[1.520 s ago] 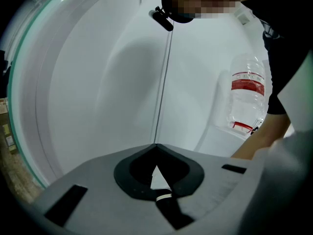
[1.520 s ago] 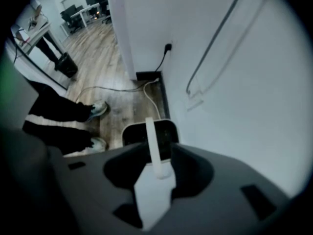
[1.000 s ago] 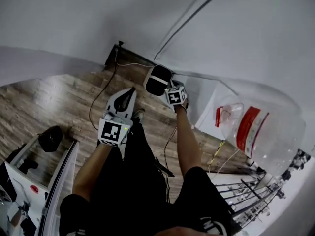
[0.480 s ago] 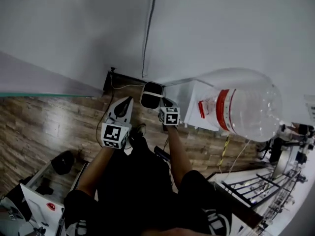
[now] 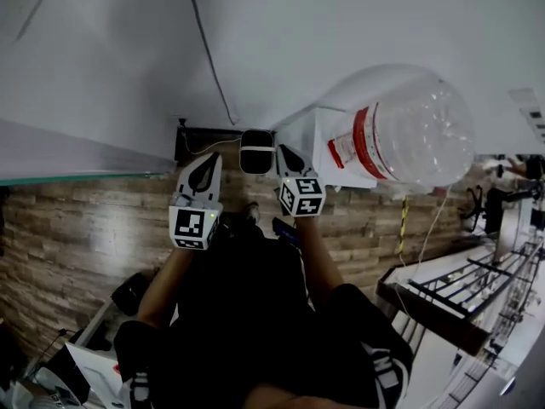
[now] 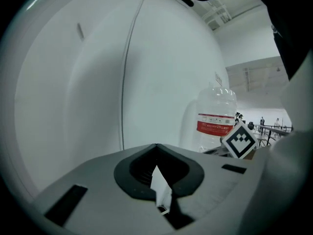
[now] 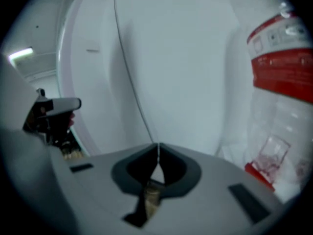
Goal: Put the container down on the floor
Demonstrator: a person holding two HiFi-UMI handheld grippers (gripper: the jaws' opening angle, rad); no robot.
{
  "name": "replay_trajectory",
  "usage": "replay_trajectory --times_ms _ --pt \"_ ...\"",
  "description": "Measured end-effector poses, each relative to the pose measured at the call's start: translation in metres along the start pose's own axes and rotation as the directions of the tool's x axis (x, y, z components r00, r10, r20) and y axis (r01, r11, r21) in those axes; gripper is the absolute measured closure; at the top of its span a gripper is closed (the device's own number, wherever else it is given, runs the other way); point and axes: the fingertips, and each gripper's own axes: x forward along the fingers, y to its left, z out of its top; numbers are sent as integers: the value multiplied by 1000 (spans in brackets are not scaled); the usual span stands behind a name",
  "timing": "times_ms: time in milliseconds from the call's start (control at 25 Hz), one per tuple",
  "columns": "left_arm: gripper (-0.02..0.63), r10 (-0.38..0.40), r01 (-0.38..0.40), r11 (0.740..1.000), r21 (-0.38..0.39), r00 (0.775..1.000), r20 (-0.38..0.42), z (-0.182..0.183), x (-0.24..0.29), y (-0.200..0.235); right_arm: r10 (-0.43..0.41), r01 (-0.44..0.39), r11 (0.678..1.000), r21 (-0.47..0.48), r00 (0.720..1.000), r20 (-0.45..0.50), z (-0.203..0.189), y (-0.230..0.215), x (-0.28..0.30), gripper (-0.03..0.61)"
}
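The container [image 5: 256, 151], a small black box with a white rim, stands on the wooden floor [image 5: 85, 220] against the wall. It is seen between the two grippers in the head view. My left gripper [image 5: 213, 155] is held up to its left, jaws shut and empty. My right gripper [image 5: 283, 149] is held up just right of it and clear of it. Its jaws have just been closing and are now shut with nothing between them. In both gripper views [image 6: 156, 146] [image 7: 158, 145] the tips meet in front of the white wall.
A large clear water bottle [image 5: 400, 130] [image 6: 215, 124] [image 7: 283, 82] with a red label sits on a white stand [image 5: 328, 152] at the right. A thin cable [image 5: 209, 58] runs down the wall. A metal rack [image 5: 451, 305] stands at the far right.
Both grippers have risen away from the floor, the right one more. The right gripper has drawn back from the container, which stays by the wall. The head view has tilted up.
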Motion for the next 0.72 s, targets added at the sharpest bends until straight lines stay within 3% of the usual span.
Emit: replay_trajectory --times_ms 80,280,720 --pt "584 -12 11 999 48 1000 28 15 -1 -11 6 -6 1000 -3 998 61 18 5 -17 543" --pt "584 1 -6 999 52 996 91 30 -7 -30 -11 6 999 40 994 113 34 6 -50 543" --pt "584 -41 38 998 43 997 62 22 15 -43 11 -22 996 89 992 128 31 -9 -66 545"
